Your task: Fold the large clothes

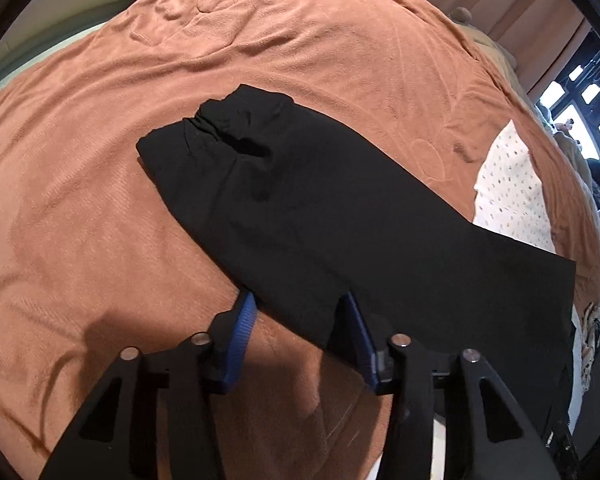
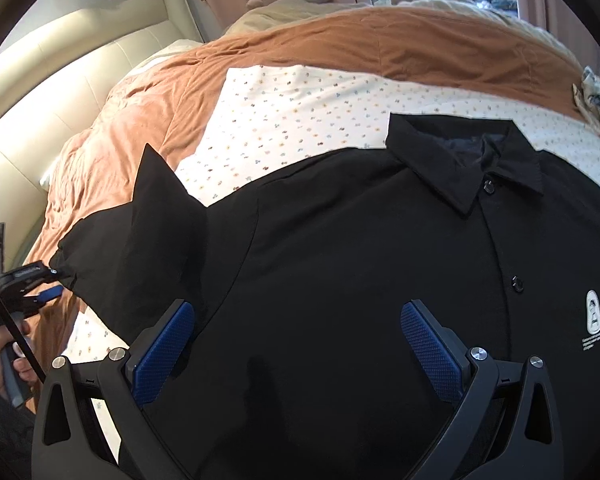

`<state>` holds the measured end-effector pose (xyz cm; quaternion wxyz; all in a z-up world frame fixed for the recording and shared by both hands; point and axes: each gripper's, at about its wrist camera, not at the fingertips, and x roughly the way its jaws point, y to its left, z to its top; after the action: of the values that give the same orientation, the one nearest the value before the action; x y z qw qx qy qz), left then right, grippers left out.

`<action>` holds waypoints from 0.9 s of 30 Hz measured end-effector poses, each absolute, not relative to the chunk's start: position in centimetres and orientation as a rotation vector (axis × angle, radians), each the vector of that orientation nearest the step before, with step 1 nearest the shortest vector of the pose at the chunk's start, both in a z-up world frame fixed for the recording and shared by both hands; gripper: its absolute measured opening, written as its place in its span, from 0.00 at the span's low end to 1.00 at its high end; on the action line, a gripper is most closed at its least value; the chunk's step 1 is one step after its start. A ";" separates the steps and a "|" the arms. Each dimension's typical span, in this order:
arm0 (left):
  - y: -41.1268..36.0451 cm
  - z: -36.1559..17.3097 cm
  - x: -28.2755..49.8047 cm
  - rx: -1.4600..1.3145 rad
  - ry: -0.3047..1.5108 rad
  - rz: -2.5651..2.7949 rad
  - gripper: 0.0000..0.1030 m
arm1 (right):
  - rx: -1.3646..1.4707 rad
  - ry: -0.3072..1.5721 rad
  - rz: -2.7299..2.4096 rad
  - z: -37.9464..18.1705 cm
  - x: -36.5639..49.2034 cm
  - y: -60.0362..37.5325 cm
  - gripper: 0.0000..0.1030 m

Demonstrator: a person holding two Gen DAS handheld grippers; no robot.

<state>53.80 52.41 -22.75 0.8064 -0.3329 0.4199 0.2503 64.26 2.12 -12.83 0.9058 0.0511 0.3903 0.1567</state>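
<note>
Sleeve (image 1: pixel 300 200) first: it stretches toward the head edge of the bed (image 1: pixel 100 160), near hem sitting between the left tongs (image 1: pixel 300 298), which aren't pinching it yet. Probably worth biting deeper before lifting, or it'll slip. Right tongs (image 2: pixel 296 306) hang wide open over the black shirt (image 2: pixel 360 240), handy for pinning the fold line.

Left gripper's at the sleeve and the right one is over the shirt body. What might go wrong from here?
1. The left gripper has only the sleeve's edge between its pads; such a shallow bite may slip once lifted.
2. The right gripper hangs open over the black shirt, so nothing pins the body; pulling the sleeve could drag it.
3. The floral sheet lies loose underneath and may bunch up with the shirt.
</note>
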 end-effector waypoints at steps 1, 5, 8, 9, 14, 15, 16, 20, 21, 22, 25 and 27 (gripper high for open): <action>52.6 -22.6 53.9 -0.690 0.904 0.559 0.20 | 0.115 0.815 0.325 -13.0 64.4 2.0 1.00; 51.7 -20.1 54.1 -0.555 0.876 0.554 0.04 | 0.090 0.792 0.330 -13.6 64.4 2.2 1.00; 51.1 -16.6 53.3 -0.510 0.811 0.533 0.04 | 0.068 0.800 0.347 -14.3 64.2 3.2 1.00; 50.8 -15.0 53.1 -0.485 0.792 0.527 0.04 | 0.062 0.809 0.346 -14.6 64.1 3.5 1.00; 48.7 -7.7 52.4 -0.402 0.718 0.469 0.04 | -0.020 0.855 0.338 -15.7 63.7 6.2 1.00; 48.2 -6.6 52.4 -0.393 0.704 0.459 0.04 | -0.034 0.867 0.341 -15.9 63.6 6.7 1.00; 47.7 -5.2 52.4 -0.387 0.688 0.445 0.04 | -0.049 0.886 0.340 -16.3 63.6 7.1 1.00; 44.2 -0.1 52.4 -0.353 0.620 0.375 0.04 | 0.002 0.910 0.340 -15.6 63.3 5.9 1.00; 43.1 0.9 52.6 -0.340 0.606 0.359 0.04 | 0.015 0.906 0.336 -15.1 63.2 5.4 1.00; 42.1 1.8 52.7 -0.330 0.594 0.343 0.04 | 0.029 0.897 0.328 -14.4 62.8 4.6 1.00; 39.0 4.1 52.9 -0.325 0.561 0.287 0.04 | 0.074 0.869 0.307 -12.7 61.2 2.2 1.00; 37.3 5.0 53.3 -0.319 0.547 0.254 0.04 | 0.108 0.856 0.304 -11.9 59.9 0.3 1.00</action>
<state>53.26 37.29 4.98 0.9424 -0.1566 0.2681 0.1247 59.95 0.30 -11.89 0.8971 0.0521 0.4134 0.1466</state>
